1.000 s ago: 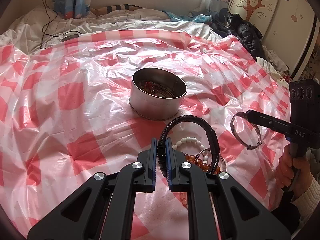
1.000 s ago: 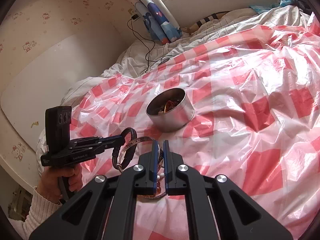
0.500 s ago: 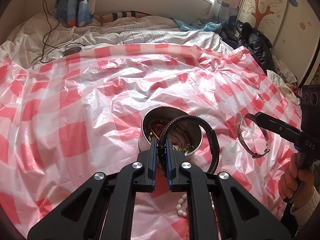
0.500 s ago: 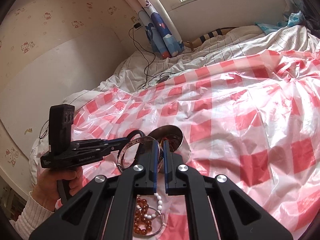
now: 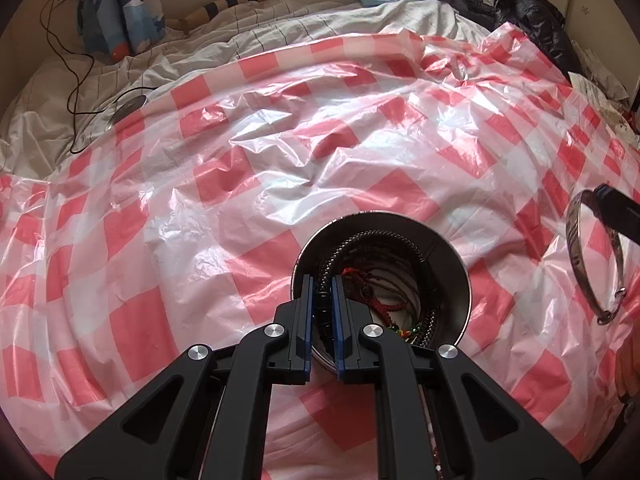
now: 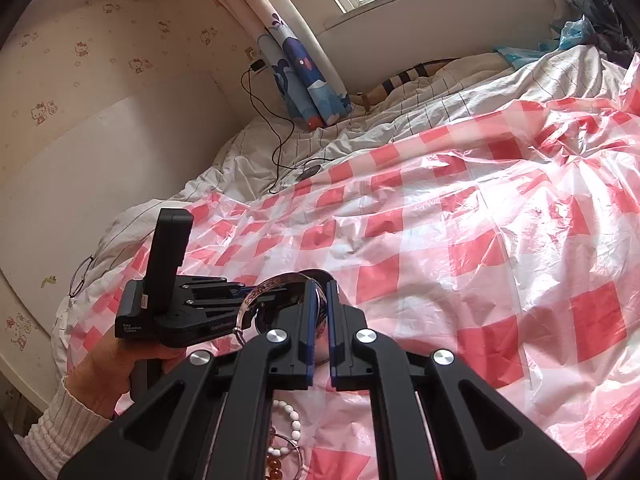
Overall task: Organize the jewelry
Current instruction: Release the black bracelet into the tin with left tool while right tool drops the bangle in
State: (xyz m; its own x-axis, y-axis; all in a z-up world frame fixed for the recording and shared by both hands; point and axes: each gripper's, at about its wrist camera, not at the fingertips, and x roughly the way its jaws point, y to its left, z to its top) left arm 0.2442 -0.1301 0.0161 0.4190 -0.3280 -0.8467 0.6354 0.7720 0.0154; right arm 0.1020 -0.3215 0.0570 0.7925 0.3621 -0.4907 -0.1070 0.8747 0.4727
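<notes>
Now over a red-and-white checked plastic sheet (image 5: 248, 184) spread on a bed, the left gripper (image 5: 322, 300) has lowered the black braided bracelet (image 5: 384, 240), still pinched between near-closed fingers, into the steel tin (image 5: 460, 280), where a second ago it hung above the sheet. The right gripper (image 6: 320, 304) stays clamped on the silver bangle (image 5: 576, 248), raised beside the tin; white beads (image 6: 292, 420) lie below.
</notes>
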